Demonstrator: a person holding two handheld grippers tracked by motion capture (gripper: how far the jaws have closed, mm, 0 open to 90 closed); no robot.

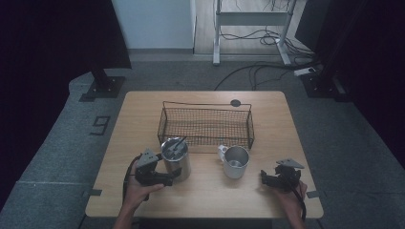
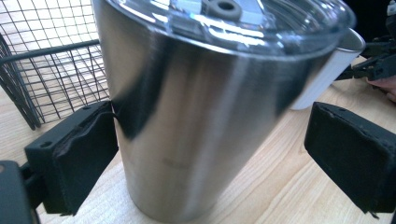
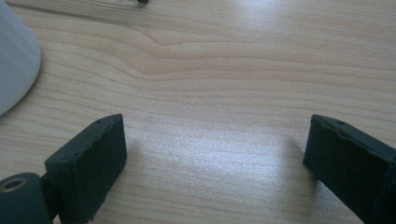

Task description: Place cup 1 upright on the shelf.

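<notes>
Tumbler (image 2: 196, 116) stands by the wire basket (image 1: 205, 125), between your left gripper's (image 1: 165, 177) jaws, one pad touching, the other clear. Right gripper (image 1: 274, 180) rests spread and empty. Next you must close squarely before lifting

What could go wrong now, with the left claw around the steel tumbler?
1. In the left gripper view, the left claw has one pad touching the steel tumbler while the other stands apart; a sideways move could push or tip it.
2. The white mug and the wire basket stand close to the tumbler, so a shoved tumbler may knock them.
3. The tumbler's clear lid may come loose if it falls.
</notes>
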